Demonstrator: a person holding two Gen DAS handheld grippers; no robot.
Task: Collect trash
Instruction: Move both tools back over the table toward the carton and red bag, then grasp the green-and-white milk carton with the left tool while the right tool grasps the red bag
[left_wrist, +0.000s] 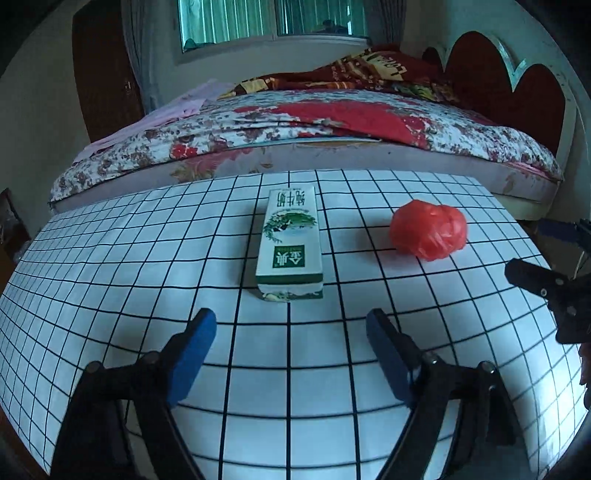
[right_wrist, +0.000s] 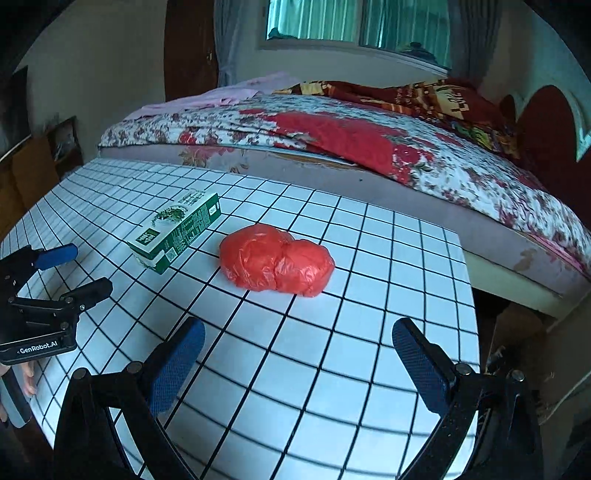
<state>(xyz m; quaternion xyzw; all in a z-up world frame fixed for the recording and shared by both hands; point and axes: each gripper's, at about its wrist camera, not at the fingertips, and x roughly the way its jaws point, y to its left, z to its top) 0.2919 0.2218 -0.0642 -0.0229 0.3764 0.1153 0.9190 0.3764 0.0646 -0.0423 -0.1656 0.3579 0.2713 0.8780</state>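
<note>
Two pieces of trash lie on the grid-patterned surface (left_wrist: 110, 258) beside a bed (left_wrist: 332, 122) — a green-and-white carton (left_wrist: 290, 243) flat on its side, and a crumpled red plastic bag (right_wrist: 277, 260) near it, apart. Left tool (left_wrist: 291, 326) hovers just short of the carton, fingers spread, nothing between them. Right tool (right_wrist: 297, 339) faces the bag — likewise released and empty.

White tablecloth (left_wrist: 110, 258) gridded black — green-and-white carton (left_wrist: 290, 243), red bag (left_wrist: 428, 229), red-flowered bedspread (left_wrist: 332, 122).
</note>
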